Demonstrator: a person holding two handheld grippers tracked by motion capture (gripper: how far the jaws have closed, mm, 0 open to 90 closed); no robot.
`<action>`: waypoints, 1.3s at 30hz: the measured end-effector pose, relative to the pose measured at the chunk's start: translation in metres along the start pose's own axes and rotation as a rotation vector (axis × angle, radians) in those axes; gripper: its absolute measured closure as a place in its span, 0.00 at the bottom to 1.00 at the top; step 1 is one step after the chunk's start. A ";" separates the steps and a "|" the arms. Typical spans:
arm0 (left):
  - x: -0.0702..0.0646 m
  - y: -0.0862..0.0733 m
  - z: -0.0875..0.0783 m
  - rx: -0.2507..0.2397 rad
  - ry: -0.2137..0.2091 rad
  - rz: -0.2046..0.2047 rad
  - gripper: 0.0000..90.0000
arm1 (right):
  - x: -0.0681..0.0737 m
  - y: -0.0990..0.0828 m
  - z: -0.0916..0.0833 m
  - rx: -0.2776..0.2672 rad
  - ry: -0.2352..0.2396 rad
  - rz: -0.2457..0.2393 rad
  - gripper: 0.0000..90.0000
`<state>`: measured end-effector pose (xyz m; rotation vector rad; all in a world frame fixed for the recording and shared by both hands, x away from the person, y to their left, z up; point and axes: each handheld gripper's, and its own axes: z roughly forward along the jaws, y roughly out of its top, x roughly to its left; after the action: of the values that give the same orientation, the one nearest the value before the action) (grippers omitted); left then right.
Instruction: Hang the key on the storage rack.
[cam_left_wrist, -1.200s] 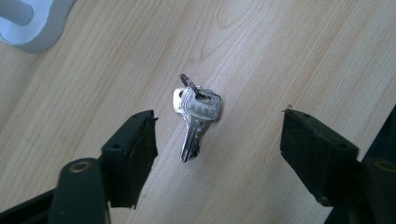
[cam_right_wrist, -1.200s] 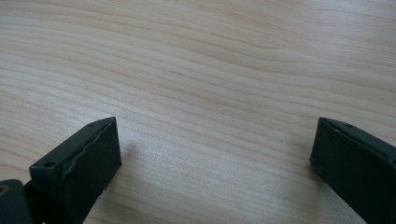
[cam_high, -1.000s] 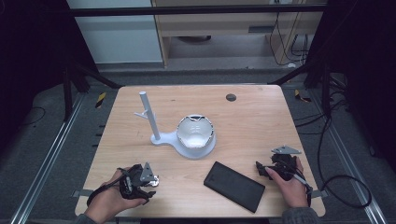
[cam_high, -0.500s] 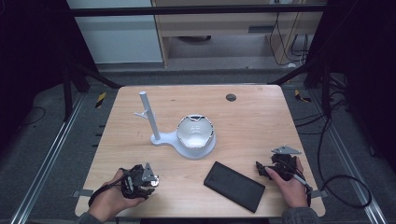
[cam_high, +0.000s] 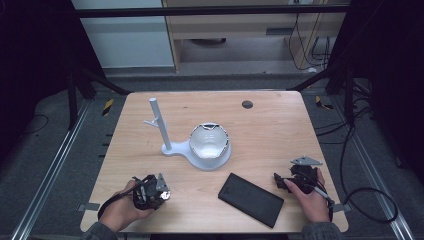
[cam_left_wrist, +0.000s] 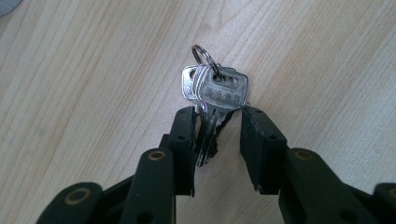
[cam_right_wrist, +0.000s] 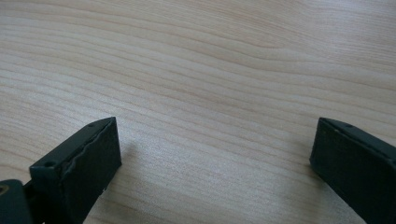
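Near corner, my left: my left claw (cam_high: 159, 189) sits low on the counter (cam_high: 280, 125), close to its near edge and left side, with bare wood running ahead of it toward the white stand (cam_high: 172, 142).
Open room: a wide strip of bare wood lies between my two hands, broken by the black phone (cam_high: 250, 199), which lies flat and slanted near the front edge. The far half beyond the stand carries just a small dark disc (cam_high: 247, 104).
Stand: its pole rises upright from a flat base that also bears a white bowl-like cup (cam_high: 209, 141), well apart from both claws.
Keys: the bunch of keys (cam_left_wrist: 215, 95) lies on the wood right at the tips of my left claw (cam_left_wrist: 218, 123). In the left gripper view the long axis runs along the claw's own line, the heads and the ring (cam_left_wrist: 204, 58) pointing away from me and the blades pointing back into the gap.
Left claw state: the jaws have just been closing with the key blades between them. One pad (cam_left_wrist: 184, 140) lies against the blades; the other stands a little off, so I am not yet pinching them.
Left hand pose: my left hand (cam_high: 125, 210) wraps the claw's body from behind, forearm coming in from the near edge.
Right claw: my right claw (cam_high: 278, 181) rests near the right front corner, just beside the phone's end, its jaws spread wide over bare wood (cam_right_wrist: 219, 107).
Right hand pose: my right hand (cam_high: 311, 200) holds it from behind, the cable trailing off the counter's edge.
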<state>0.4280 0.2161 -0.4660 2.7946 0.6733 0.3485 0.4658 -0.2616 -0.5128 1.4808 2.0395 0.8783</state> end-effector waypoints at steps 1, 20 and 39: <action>0.000 0.000 0.000 0.000 0.000 -0.002 0.74 | 0.000 0.000 0.000 0.000 0.000 0.000 0.02; 0.008 -0.003 0.000 0.012 -0.061 -0.055 0.92 | 0.001 0.000 0.000 0.001 0.002 0.000 0.02; 0.014 -0.007 -0.010 -0.039 -0.084 -0.122 0.92 | 0.001 0.000 -0.001 0.002 0.003 -0.004 0.02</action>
<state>0.4341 0.2309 -0.4560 2.6994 0.8037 0.2169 0.4649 -0.2610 -0.5127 1.4774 2.0455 0.8776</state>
